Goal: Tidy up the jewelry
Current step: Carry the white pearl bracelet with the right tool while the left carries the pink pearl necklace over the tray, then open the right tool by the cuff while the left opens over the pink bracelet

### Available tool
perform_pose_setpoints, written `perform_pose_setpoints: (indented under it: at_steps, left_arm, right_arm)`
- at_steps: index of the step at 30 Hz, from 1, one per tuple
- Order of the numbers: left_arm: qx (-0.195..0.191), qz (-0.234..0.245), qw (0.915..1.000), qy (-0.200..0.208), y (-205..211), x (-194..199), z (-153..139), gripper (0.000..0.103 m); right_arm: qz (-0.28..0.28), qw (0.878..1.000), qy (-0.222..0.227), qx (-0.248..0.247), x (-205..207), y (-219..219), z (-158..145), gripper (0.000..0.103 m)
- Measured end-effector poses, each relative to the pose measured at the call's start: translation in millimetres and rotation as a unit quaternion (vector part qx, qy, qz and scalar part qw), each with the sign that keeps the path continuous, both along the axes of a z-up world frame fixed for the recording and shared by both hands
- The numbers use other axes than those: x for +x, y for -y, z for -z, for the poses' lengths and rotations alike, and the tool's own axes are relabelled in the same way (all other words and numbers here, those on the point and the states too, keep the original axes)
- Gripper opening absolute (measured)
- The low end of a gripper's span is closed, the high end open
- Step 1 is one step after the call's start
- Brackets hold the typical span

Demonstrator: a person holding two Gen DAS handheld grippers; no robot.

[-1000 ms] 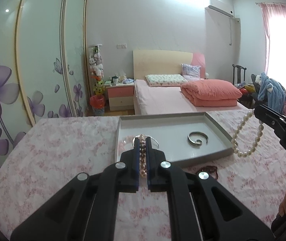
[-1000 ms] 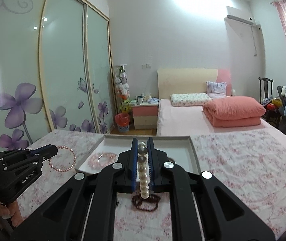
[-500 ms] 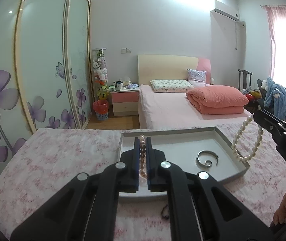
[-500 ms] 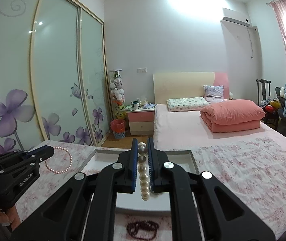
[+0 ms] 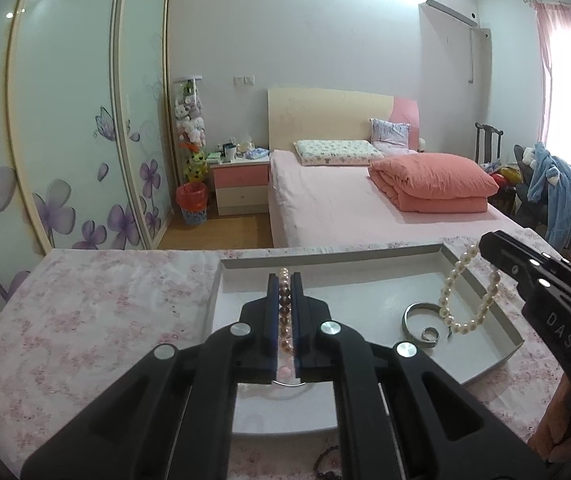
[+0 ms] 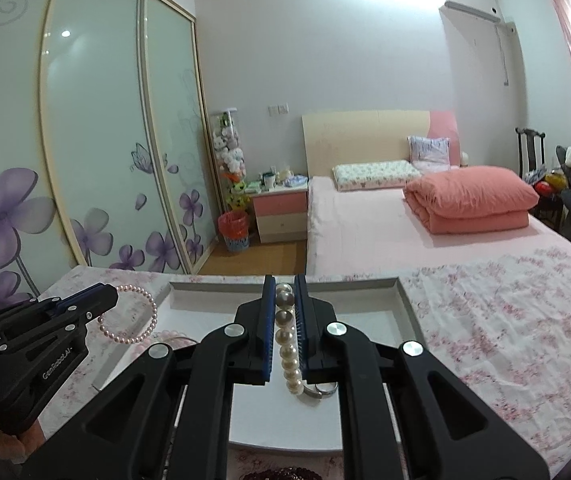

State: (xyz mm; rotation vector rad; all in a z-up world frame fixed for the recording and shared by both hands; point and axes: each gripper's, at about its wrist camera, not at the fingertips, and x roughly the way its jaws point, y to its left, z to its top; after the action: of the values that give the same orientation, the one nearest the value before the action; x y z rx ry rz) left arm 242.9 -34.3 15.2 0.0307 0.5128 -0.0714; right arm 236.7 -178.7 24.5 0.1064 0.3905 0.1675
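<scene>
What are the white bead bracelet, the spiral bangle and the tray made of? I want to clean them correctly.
White bead bracelet: glossy cream beads, pearl or imitation; can't tell which. Spiral bangle: silvery metal, polished, judging by its sheen. Tray: matte grey, smooth; material unclear.

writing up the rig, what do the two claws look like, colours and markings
Both are matte black plastic with blue finger pads and round silver bolts. The left claw carries white "GenRobot.AI" lettering, seen in the right wrist view; the right claw reads "DAS" on its side. No cables or sleeves show.
</scene>
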Motion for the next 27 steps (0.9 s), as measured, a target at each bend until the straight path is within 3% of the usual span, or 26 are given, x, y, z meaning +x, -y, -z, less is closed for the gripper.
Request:
perform_pose_setpoints:
  at_steps: [14, 15, 16, 18, 27]
  left_arm:
    - [-0.02, 0.021, 0.9989, -0.036, 5, 32, 23, 0.009]
    - [-0.023, 0.022, 0.9988, -0.037, 5, 32, 23, 0.012]
    - [-0.025, 0.021, 0.9988, -0.037, 3, 32, 23, 0.017]
    - [-0.026, 0.016, 0.9989, -0.034, -2, 31, 22, 0.021]
    - [-0.032, -0.007, 0.9991, -0.029, -22, 18, 13, 0.021]
  right_arm:
    - [-0.006, 0.998, -0.054, 0.009, 35, -4, 24, 0.012]
    - [-0.006, 0.998, -0.056, 0.011, 35, -3, 25, 0.019]
    - [-0.005, 0.998, -0.057, 0.011, 36, -3, 24, 0.032]
    - [0.005, 0.998, -0.053, 0.015, 32, 2, 24, 0.042]
    - [0.02, 0.998, -0.051, 0.029, 17, 21, 19, 0.042]
